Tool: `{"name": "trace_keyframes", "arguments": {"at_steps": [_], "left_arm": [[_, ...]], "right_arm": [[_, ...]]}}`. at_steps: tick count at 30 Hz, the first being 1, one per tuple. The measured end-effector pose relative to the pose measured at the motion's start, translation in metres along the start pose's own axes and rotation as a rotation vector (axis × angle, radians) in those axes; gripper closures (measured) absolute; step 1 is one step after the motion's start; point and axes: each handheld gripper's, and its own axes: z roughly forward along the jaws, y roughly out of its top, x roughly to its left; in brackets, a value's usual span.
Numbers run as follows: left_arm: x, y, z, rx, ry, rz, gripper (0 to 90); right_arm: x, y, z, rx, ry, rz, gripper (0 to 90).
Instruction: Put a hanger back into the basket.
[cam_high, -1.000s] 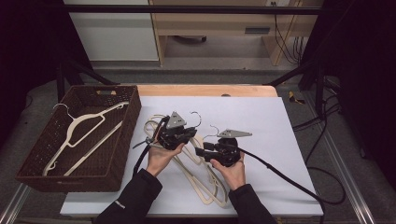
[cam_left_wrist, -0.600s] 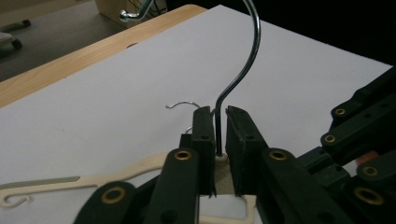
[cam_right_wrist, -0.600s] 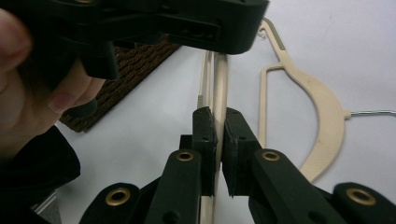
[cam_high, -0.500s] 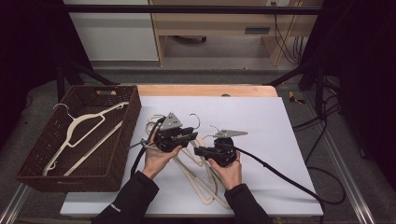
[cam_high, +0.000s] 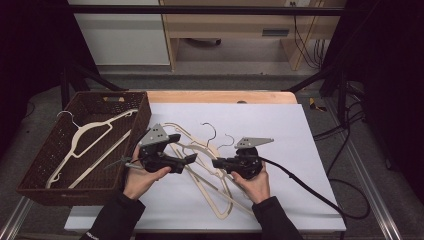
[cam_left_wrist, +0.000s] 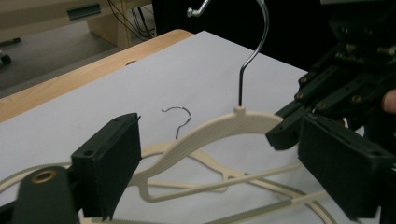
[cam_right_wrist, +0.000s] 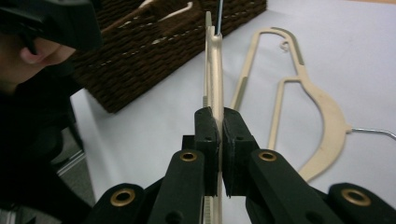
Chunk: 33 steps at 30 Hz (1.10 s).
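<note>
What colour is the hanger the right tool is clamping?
Cream, with a silver metal hook; the hanger shows best in the left gripper view.

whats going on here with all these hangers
A person is sorting cream hangers with a gripper in each hand. The right gripper is shut on one hanger, holding it lifted off the white table. The left gripper has just been opening its jaws, which now stand apart on either side of that hanger without pressing it. More hangers lie on the table, and two sit in the brown basket.
</note>
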Motion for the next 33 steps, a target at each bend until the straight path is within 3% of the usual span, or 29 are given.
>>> {"name": "trace_keyframes", "arguments": {"at_steps": [6,12,20,23,28,30,33], "left_arm": [[-0.003,-0.010,-0.005,0.058,-0.025,0.049,11.3],[-0.008,-0.017,0.004,0.111,-0.075,0.078,23.5],[-0.016,-0.024,0.013,0.163,-0.125,0.099,53.2],[-0.019,-0.026,0.012,0.155,-0.134,0.118,61.0],[-0.024,-0.028,0.007,0.179,-0.119,0.148,65.0],[-0.025,-0.029,0.006,0.199,-0.115,0.145,67.2],[-0.029,-0.032,0.005,0.213,-0.117,0.142,73.2]], "right_arm": [[0.006,0.002,-0.013,0.011,0.081,-0.051,87.0],[0.013,-0.001,-0.018,0.048,0.140,-0.099,87.0],[0.016,-0.008,-0.017,0.082,0.188,-0.124,87.0],[0.017,-0.009,-0.018,0.092,0.192,-0.129,87.0],[0.017,-0.011,-0.017,0.102,0.206,-0.139,86.5],[0.018,-0.011,-0.016,0.106,0.194,-0.137,84.7],[0.018,-0.012,-0.016,0.088,0.127,-0.153,79.3]]}}
